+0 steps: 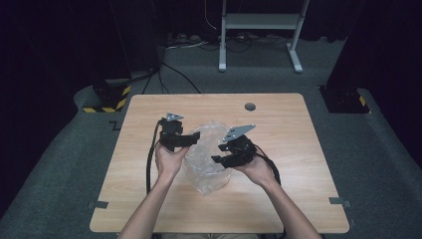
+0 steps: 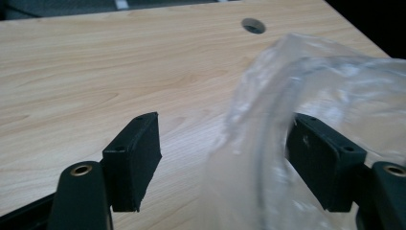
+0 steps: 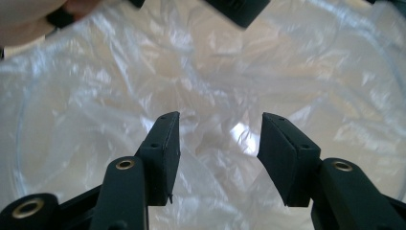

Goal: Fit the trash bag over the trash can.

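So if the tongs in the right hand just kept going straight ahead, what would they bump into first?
Most likely the clear plastic bag. The right tongs stand open, pointing into its crinkled film, with nothing between. How close the film is, I can't judge.

We find the plastic bag [image 1: 208,164] at mid-tabletop [image 1: 278,124], toward the near edge. Left tool [image 1: 191,139] sits at the bag's left rim, one jaw inside it, one outside; right tool [image 1: 221,153] at its right rim. A round hole [image 1: 250,106] lies behind the bag, near the far edge.
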